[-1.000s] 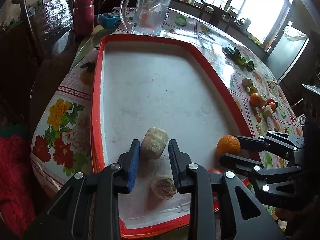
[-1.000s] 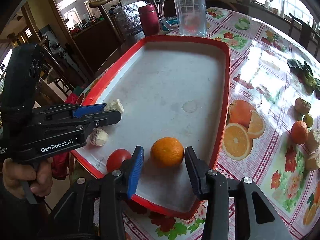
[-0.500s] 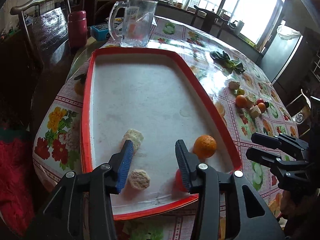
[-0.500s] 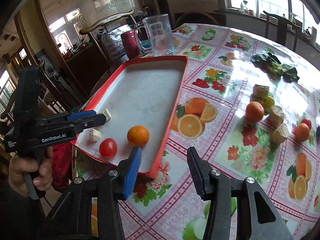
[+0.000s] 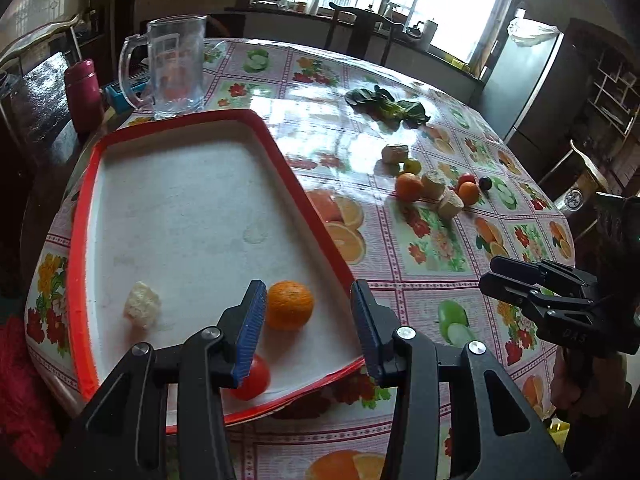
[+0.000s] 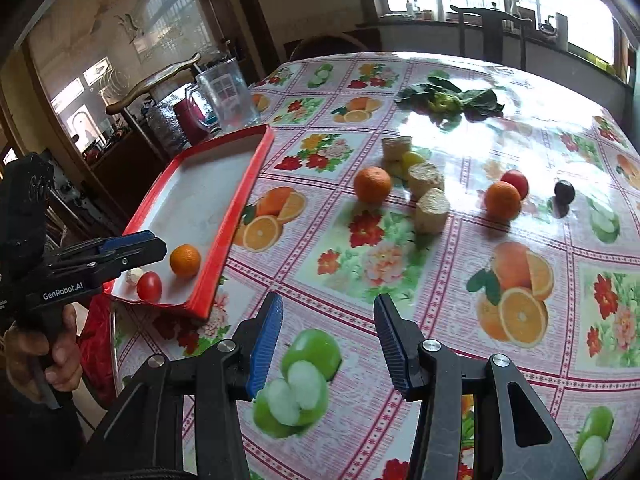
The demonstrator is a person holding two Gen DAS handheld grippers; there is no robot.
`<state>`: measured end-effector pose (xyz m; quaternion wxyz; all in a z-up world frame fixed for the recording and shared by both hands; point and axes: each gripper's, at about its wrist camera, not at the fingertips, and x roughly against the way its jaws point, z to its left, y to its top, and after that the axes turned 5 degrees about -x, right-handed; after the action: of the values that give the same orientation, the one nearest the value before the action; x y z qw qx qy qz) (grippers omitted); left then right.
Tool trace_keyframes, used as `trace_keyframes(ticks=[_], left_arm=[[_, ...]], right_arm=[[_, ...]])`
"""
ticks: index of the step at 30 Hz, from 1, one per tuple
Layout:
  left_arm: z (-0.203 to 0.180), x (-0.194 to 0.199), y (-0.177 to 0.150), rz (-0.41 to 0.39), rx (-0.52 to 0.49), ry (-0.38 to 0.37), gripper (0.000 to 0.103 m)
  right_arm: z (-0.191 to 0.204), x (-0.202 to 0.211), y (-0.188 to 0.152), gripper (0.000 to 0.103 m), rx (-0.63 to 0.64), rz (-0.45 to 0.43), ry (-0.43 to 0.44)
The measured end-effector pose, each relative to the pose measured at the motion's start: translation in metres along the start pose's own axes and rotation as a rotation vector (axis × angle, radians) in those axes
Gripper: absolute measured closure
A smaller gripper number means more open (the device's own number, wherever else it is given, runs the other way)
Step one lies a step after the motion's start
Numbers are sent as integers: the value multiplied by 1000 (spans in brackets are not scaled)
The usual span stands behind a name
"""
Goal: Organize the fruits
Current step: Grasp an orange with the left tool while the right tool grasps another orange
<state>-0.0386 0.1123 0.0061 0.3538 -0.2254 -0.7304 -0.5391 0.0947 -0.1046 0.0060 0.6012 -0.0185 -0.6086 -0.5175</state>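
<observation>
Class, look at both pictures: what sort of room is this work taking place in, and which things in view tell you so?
Most likely a home dining room or kitchen. A round table with a fruit-and-flower tablecloth holds a red-rimmed tray and a glass mug; wooden chairs stand around it, and a refrigerator stands by the window.

- Red tomato [image 5: 253,376] on the tray [image 5: 82,280], partly hidden behind the left gripper's blue pad.
- Pale chunk [image 6: 134,276] in the right wrist view, half covered by the left gripper [image 6: 132,248]; too small to identify.
- Small dark fruit [image 6: 564,191], kind not clear.
- Tray's near corner, covered by gripper arms.
- Hand [image 6: 44,356] cut by the left edge.
</observation>
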Motion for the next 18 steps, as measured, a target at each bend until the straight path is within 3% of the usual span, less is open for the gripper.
trace_keyframes(ticks=[18], left_arm=[[-78, -36, 21, 41, -145, -73, 61]], right_arm=[[-73, 14, -3, 55, -123, -35, -77]])
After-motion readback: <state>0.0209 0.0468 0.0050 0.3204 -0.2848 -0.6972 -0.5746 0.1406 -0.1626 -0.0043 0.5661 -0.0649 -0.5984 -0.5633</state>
